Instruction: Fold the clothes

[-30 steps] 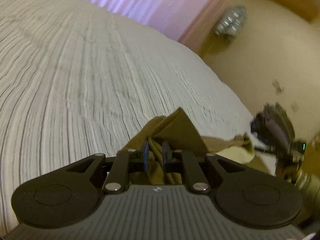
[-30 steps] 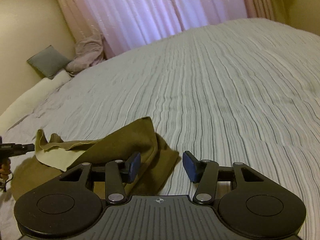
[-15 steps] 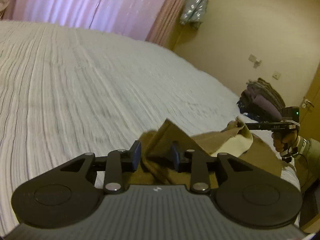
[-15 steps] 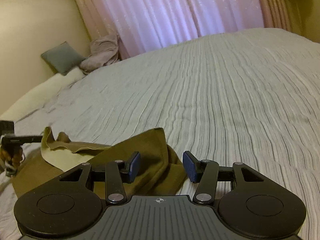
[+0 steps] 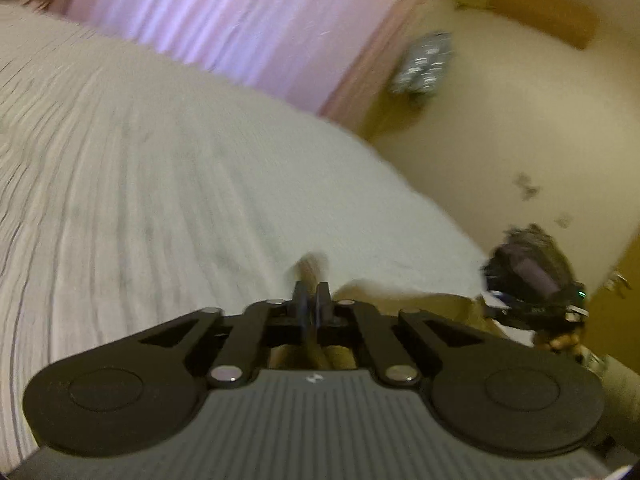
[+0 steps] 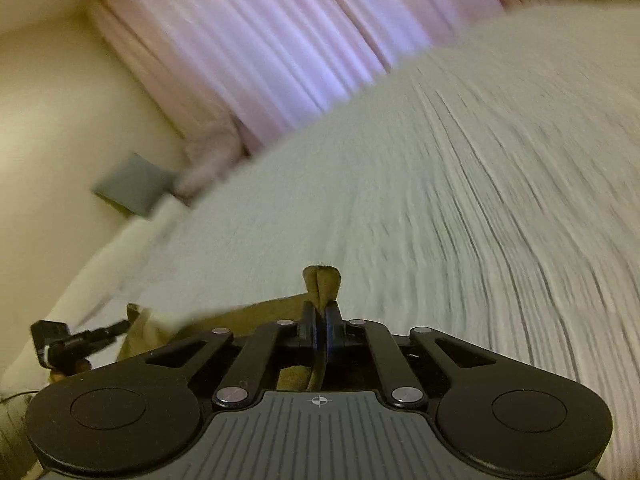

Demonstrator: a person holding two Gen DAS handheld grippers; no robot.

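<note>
Low over the bed [image 6: 460,184], the left gripper [image 5: 311,296] is closing on the olive garment [image 6: 320,284] while the right gripper [image 6: 319,320] pinches another edge (both thin bites), so a tug could slip either free.

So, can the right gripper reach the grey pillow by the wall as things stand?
Probably not: the right gripper is shut on the olive garment, and the grey pillow lies far across the bed, so its jaws are not free.

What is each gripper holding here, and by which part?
Both hold the olive garment: the right gripper pinches a bunched fold, the left gripper is closing on another edge.
</note>
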